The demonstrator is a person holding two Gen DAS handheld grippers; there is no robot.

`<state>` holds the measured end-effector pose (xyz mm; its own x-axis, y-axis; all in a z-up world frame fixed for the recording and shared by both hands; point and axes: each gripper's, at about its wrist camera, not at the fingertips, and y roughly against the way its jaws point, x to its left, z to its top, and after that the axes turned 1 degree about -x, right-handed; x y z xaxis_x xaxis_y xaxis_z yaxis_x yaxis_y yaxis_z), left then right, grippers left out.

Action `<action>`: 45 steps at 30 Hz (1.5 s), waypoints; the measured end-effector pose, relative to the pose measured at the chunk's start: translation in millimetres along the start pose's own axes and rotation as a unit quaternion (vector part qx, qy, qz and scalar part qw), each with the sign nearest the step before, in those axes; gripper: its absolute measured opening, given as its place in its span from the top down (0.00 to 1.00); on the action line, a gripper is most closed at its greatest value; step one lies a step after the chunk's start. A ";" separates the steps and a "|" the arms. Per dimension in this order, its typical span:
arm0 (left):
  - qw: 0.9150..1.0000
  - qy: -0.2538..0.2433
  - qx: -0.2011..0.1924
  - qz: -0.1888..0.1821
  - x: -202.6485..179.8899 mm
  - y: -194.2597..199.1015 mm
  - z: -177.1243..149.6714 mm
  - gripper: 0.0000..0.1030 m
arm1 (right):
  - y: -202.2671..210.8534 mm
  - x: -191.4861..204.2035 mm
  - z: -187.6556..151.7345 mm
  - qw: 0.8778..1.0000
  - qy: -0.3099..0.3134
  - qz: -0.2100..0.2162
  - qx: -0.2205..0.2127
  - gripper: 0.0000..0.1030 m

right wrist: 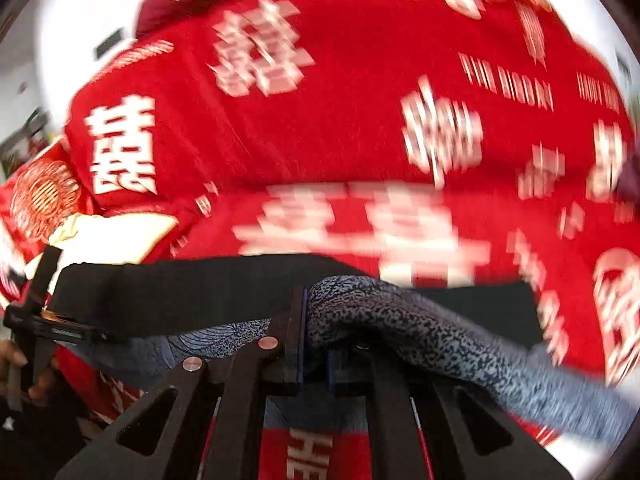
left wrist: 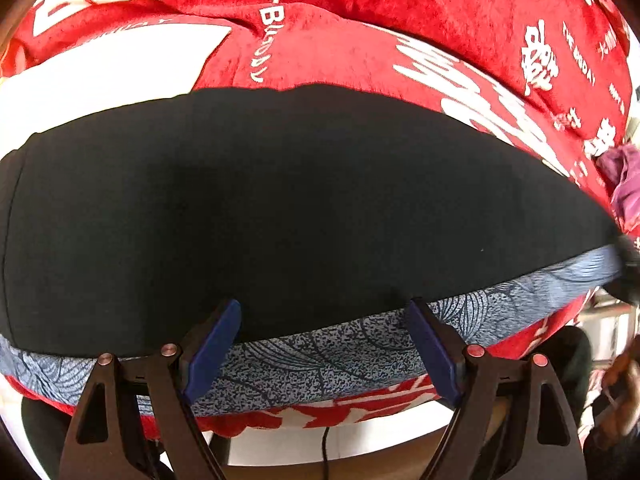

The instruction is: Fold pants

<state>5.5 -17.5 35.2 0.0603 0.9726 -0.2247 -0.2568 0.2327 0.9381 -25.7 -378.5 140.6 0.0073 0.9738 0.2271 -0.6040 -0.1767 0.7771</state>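
Note:
Black pants lie flat on a red blanket printed with white characters. Their blue patterned waistband runs along the near edge. My left gripper is open, one blue pad on each side over the waistband, gripping nothing. My right gripper is shut on the waistband, which rises in a hump off the black cloth. In the right wrist view the left gripper shows at the far left, held by a hand.
A purple cloth lies at the right edge of the blanket. A red embroidered cushion sits at the left. The blanket's front edge drops off just below the waistband, with a dark cable hanging there.

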 end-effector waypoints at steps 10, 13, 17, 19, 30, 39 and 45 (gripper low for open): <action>0.996 -0.083 -0.008 -0.030 -77.6 8.9 16.3 0.17 | -10.3 -103.4 -38.0 0.963 -0.247 0.109 0.016 0.43; 0.988 -0.144 0.006 -0.052 -133.7 -1.2 23.0 0.17 | -0.1 -133.9 -56.2 0.935 -0.327 0.134 -0.015 0.43; 0.978 -0.197 0.011 -0.068 -191.0 -17.3 36.4 0.17 | 13.5 -169.5 -83.7 0.883 -0.439 0.156 -0.057 0.37; 0.978 -0.198 0.011 -0.070 -206.1 -24.4 42.5 0.17 | 12.5 -182.9 -98.2 0.854 -0.486 0.174 -0.063 0.37; 0.978 -0.202 0.035 -0.042 -219.5 -48.5 37.6 0.17 | 58.0 -218.0 -91.3 0.878 -0.469 0.080 -0.054 0.24; 0.972 -0.234 0.024 -0.011 -231.1 -55.0 27.3 0.03 | 25.2 -236.4 -68.9 0.931 -0.352 0.089 0.033 0.25; 0.975 -0.219 0.030 -0.022 -227.1 -54.0 32.8 0.03 | 21.4 -207.2 -46.3 0.964 -0.244 0.087 0.055 0.96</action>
<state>37.3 -250.9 44.2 0.4789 0.8660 -0.1438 -0.1878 0.2611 0.9469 -77.0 -577.4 83.0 0.3041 0.7491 0.5885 -0.5426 -0.3715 0.7534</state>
